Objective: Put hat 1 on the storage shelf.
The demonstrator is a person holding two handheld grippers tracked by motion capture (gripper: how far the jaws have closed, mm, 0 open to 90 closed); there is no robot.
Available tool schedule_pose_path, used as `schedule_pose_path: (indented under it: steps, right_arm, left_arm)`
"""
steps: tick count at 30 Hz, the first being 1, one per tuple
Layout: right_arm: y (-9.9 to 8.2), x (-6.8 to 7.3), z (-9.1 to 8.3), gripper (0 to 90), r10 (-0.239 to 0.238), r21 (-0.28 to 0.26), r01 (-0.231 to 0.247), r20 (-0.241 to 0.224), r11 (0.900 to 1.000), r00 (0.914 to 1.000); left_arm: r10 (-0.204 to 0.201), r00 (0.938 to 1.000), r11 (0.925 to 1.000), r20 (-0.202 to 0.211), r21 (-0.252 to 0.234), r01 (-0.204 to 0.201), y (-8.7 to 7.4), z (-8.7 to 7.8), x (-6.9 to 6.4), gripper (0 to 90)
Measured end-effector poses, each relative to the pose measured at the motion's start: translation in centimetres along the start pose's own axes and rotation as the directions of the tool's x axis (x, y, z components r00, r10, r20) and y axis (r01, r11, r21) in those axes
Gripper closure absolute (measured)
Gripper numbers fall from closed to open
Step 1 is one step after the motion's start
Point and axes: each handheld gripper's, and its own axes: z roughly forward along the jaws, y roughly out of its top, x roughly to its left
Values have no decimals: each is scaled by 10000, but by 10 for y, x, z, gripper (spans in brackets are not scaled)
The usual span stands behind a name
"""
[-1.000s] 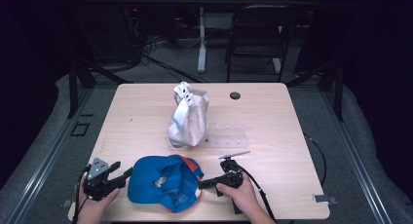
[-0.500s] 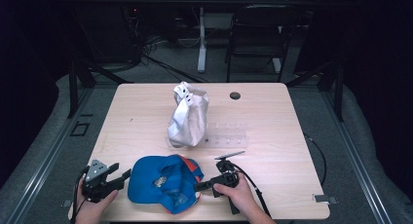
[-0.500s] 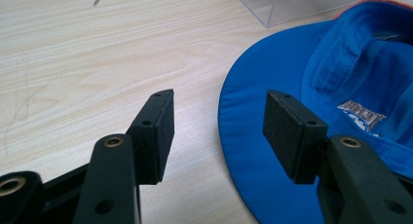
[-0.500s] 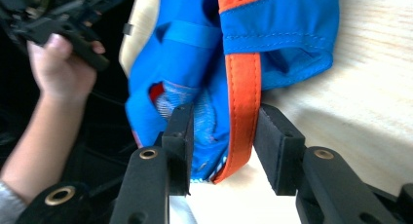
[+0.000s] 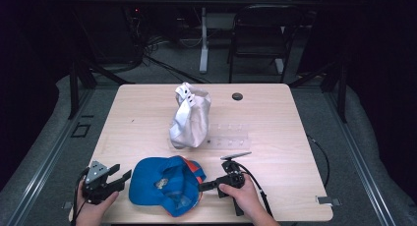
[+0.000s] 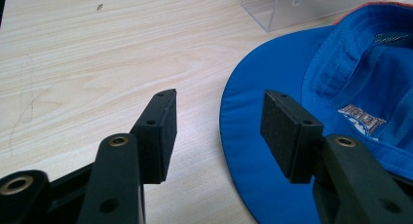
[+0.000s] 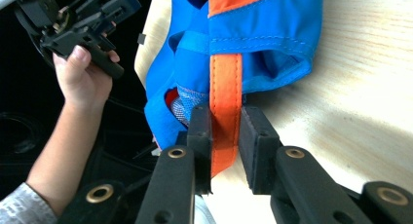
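A blue cap with orange trim lies upside down near the table's front edge. My right gripper comes at it from the right. Its jaws have just been closing and now pinch the cap's orange strap between the pads of the right gripper. My left gripper sits just left of the cap, open. Its jaws have just been closing a little. In the left gripper view the edge of the cap's brim lies on the wood under the gap of the left gripper, untouched by the pads.
A white knotted bag stands mid-table behind the cap. A clear plastic stand lies right of it. A small black disc sits near the far edge. Beyond the table stands a dark chair.
The right gripper's jaws have shut on the cap's orange strap, with the hand shifted slightly. The left hand and the cap stay where they were.
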Motion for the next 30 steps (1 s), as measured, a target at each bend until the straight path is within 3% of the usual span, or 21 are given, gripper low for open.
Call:
schedule_pose_path:
  steps: [16,25,27,30]
  right_arm:
    - [-2,8,-20,776,100,-474,-90,218,9988,9997]
    - [-5,14,-47,777,24,-672,-9,215,9977,9998]
    - [-5,15,-52,778,212,-833,-205,77,9963,9997]
    - [-3,19,-61,778,571,-1028,-630,-587,9927,9966]
  left_arm:
    - [3,9999,9999,123,122,-4,1,0,-1,509]
    - [28,9995,10000,315,27,-29,4,6,-2,517]
    - [25,9992,10000,394,41,-27,6,8,-4,517]
    - [68,9988,10000,477,19,-69,8,13,-6,518]
